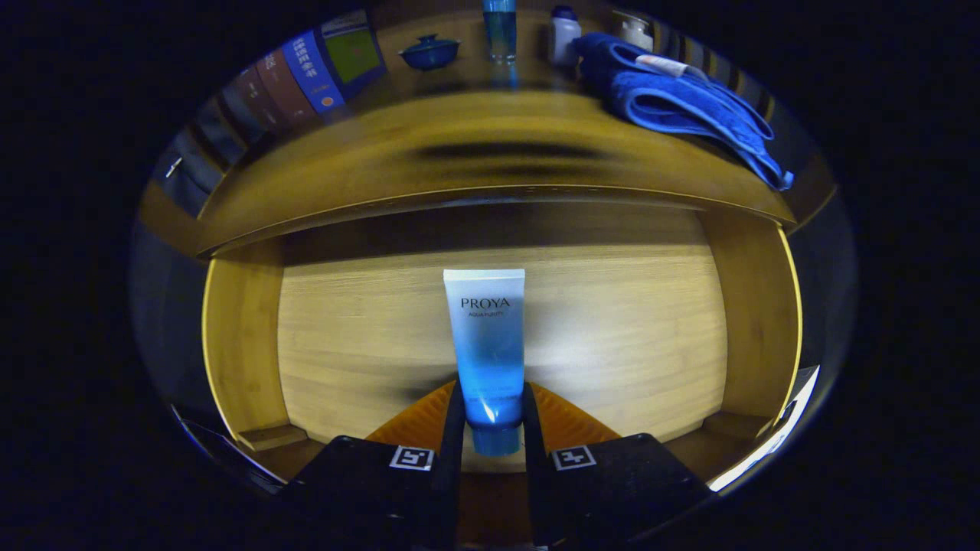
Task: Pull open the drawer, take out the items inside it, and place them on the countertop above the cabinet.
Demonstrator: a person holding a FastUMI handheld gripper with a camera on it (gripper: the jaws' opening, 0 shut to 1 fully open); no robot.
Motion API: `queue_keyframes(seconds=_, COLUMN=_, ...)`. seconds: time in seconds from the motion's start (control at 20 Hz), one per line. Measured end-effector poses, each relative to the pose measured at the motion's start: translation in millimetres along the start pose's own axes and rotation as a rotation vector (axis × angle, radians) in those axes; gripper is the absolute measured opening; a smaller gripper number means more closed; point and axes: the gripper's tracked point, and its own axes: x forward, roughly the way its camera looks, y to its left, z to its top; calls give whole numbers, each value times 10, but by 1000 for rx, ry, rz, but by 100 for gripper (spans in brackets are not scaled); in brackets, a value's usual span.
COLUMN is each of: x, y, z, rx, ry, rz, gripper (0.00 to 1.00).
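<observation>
The claw (pixel 490 417) is clamped on the cap end of a blue-and-white tube (pixel 487 344), one finger pressing on each side of it. The tube points away from the fingers over the pale wooden floor of the open drawer (pixel 612 329), and whether it rests on that floor or is lifted off it I cannot tell. Beyond the drawer is the wooden surface (pixel 490 164) above the cabinet. On it, to the right, lies a folded blue towel (pixel 681 103); further back stand a small blue lidded bowl (pixel 429 52), a blue bottle (pixel 499 30) and a white bottle (pixel 564 37), with books (pixel 306 73) to the left.
</observation>
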Motion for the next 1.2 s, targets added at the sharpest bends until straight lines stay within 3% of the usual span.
queue_keyframes(seconds=0.25, x=-476, y=20, z=259, rx=10, ry=-162, rz=29, gripper=41)
queue_keyframes(seconds=0.5, x=-666, y=19, z=968, rx=26, ry=-270, rz=21, gripper=41)
queue_keyframes(seconds=0.85, x=-260, y=60, z=1810, rx=14, ry=-250, rz=-1, gripper=41)
queue_keyframes(seconds=1.15, x=82, y=105, z=2201, rx=-4, ry=-218, rz=-22, gripper=41)
queue_keyframes(seconds=1.2, x=96, y=99, z=2217, rx=-2, ry=-219, rz=-25, gripper=47)
